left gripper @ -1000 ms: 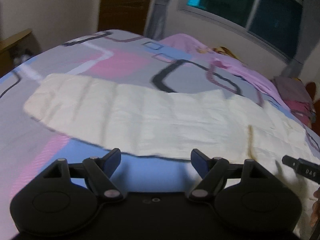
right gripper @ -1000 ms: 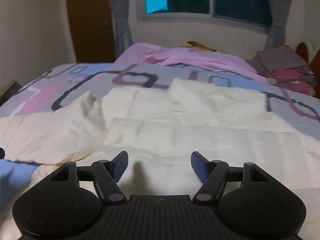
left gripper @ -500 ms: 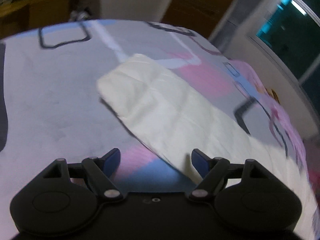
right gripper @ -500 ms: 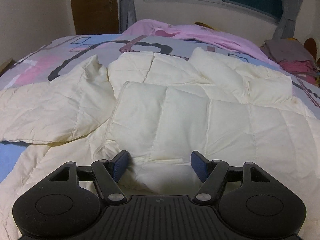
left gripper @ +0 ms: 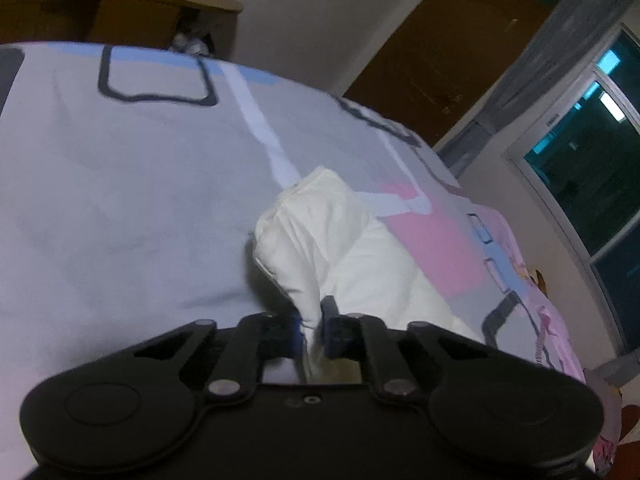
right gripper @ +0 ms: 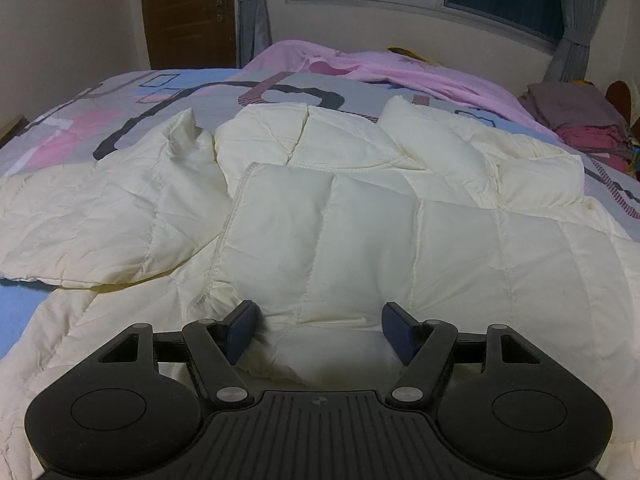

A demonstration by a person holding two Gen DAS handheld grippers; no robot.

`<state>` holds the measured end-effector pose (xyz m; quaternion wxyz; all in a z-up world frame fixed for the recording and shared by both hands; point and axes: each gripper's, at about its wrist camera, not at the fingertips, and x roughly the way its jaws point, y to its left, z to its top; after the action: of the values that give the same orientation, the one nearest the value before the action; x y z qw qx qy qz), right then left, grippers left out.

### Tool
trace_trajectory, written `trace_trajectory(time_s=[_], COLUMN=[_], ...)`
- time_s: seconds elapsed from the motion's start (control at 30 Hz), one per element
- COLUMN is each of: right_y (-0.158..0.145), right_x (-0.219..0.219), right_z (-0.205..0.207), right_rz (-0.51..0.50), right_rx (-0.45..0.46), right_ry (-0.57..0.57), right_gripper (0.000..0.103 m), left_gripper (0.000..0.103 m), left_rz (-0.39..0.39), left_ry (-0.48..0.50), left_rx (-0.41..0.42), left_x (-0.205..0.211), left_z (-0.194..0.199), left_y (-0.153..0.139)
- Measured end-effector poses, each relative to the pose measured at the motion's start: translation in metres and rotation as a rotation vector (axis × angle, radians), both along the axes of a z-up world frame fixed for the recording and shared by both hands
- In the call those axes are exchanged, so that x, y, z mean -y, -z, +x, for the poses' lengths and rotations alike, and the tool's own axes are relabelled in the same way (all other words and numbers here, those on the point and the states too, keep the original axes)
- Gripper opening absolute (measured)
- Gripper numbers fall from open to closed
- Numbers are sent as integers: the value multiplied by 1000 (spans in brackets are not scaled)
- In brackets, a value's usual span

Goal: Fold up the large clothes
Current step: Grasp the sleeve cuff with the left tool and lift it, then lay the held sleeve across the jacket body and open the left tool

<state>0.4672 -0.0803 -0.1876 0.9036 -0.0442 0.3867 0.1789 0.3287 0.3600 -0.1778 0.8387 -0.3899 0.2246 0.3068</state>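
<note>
One cream quilted jacket (right gripper: 360, 216) lay spread across a patterned bed (right gripper: 132, 120), its long axis running side to side, its sleeve (left gripper: 320, 240) stretched away toward the bed's far side. The right gripper (right gripper: 318, 330) hung wide over the hem, holding nothing. The left gripper (left gripper: 311, 328) had pinched the sleeve near its cuff; that thin bite of slippery padding might slip loose when lifted.

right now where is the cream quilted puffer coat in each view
left wrist: cream quilted puffer coat, centre, one end pinched in the shut left gripper.
right wrist: it fills the middle and foreground, under the open right gripper.
shared landmark: brown wooden door.
</note>
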Motion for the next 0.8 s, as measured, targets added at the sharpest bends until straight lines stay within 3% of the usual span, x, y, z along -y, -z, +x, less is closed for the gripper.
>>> trace_trajectory(time_s=[0.1,0.27,0.47,0.67,0.8], right_y=[-7,-27,-44,-55,-59], right_x=[7,24,59,110,148], right_z=[1,-2,-7,-20,-31], right_rz=[43,99,175,189,185], right_rx=[-1,43,30,33,39], right_ry=[-5,29,103,198,260], right_gripper=[69,69,69,69,69], left_gripper=[7,7,7,7,7], left_rz=[85,194,238,229,202], left_ry=[64,259,546,864,1019], left_rx=[40,151,275,308,233], left_x=[14,63,154,268,330], left_z=[3,15,48,87,109], left_y=[-25,-77,-119,-117,-85])
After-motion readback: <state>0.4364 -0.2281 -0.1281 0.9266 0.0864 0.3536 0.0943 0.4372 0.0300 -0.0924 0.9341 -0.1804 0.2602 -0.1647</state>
